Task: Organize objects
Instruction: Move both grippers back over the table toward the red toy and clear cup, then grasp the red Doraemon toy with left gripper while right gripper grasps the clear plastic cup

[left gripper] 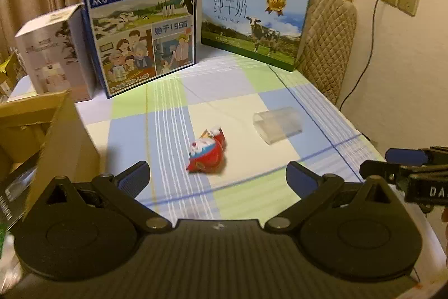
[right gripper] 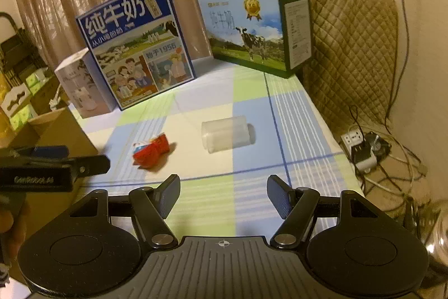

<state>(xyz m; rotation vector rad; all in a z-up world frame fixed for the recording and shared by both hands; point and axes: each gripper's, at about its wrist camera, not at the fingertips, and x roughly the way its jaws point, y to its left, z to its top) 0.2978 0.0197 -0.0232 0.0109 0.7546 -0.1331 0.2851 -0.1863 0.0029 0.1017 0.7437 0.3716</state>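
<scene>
Red foil marks the first item to be sorted: a small snack packet [left gripper: 206, 152] lying on its side on the checked cloth of the desk [left gripper: 252, 195], near the centre. At its 3 o'clock, apart from it, lies a clear plastic container [left gripper: 277, 125], also tipped on its side.

We judge the task to be at or near its start. Neither loose item is held, and neither sits in a receptacle. An open cardboard box [left gripper: 42, 131] stands at the desk's 9 o'clock edge; we take it as the likely destination, though its contents are only partly visible and cannot be identified.

At 12 o'clock, along the far edge, stand a dark blue milk carton [left gripper: 140, 18], a light blue milk carton [left gripper: 252, 21] and a white product box [left gripper: 53, 52]. All three are upright and appear to need no handling.

State of the tools:
- Left hand-held gripper [left gripper: 218, 173]: fingers spread wide, holding nothing, with the snack packet directly ahead at 12 o'clock.
- Right hand-held gripper [right gripper: 223, 194]: fingers apart, holding nothing, with the plastic container ahead at 12 o'clock.

Remaining, in our judgement: grasp and place both loose items.
</scene>
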